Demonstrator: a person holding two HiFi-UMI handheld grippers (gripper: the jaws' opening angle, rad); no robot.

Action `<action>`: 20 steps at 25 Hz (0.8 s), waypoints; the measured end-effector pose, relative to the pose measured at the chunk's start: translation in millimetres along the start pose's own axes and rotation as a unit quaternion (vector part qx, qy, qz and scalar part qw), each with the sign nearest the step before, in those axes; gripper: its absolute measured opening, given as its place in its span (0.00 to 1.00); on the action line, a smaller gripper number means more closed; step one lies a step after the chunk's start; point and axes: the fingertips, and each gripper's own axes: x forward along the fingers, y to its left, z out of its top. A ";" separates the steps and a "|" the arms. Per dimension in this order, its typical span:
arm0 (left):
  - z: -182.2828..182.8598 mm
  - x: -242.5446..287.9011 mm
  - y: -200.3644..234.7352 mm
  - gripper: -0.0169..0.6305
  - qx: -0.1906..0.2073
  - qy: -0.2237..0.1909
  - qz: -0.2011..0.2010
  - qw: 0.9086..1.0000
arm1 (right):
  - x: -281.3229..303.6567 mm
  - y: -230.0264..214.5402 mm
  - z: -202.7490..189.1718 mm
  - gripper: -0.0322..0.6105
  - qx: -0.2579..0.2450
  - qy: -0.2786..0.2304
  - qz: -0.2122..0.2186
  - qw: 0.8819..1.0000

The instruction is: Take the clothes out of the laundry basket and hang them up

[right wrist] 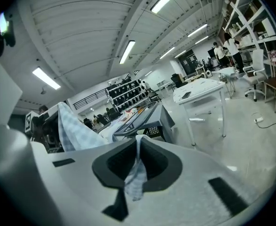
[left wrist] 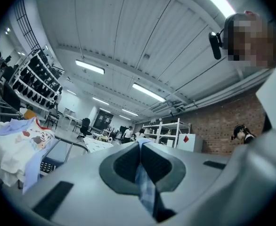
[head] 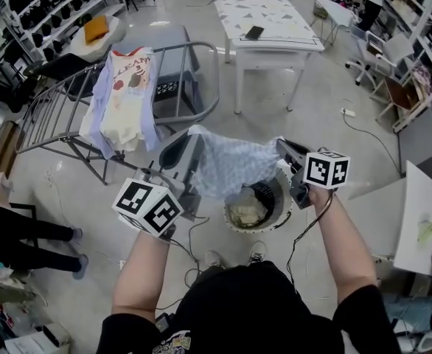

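A light blue checked cloth hangs stretched between my two grippers, above the round laundry basket. My left gripper is shut on the cloth's left corner; in the left gripper view a strip of that cloth is pinched between the closed jaws. My right gripper is shut on the right corner, and the cloth hangs from its jaws. A cream garment lies in the basket. The drying rack at the left carries a printed white shirt over a pale blue garment.
A white table stands behind the basket with a dark phone on it. A crate sits under the rack. Shelving lines the far left, more shelves and chairs the right. Cables trail on the floor. Another person's legs are at the left edge.
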 end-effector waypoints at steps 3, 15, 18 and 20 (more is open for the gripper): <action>-4.7 1.5 5.8 0.04 -0.006 -0.005 -0.009 1.000 | 3.1 7.0 -15.7 0.18 -0.026 0.025 0.013 0.999; -47.0 4.3 7.1 0.04 0.026 0.048 -0.046 0.997 | 22.2 140.1 1.5 0.47 -0.233 0.008 0.169 0.958; -56.3 -0.3 -1.5 0.04 0.048 0.067 -0.062 0.995 | 33.6 181.9 2.9 0.50 -0.291 0.014 0.215 0.932; -63.6 -4.9 -7.4 0.04 0.067 0.080 -0.070 0.992 | 39.8 202.9 -2.0 0.50 -0.311 0.032 0.247 0.917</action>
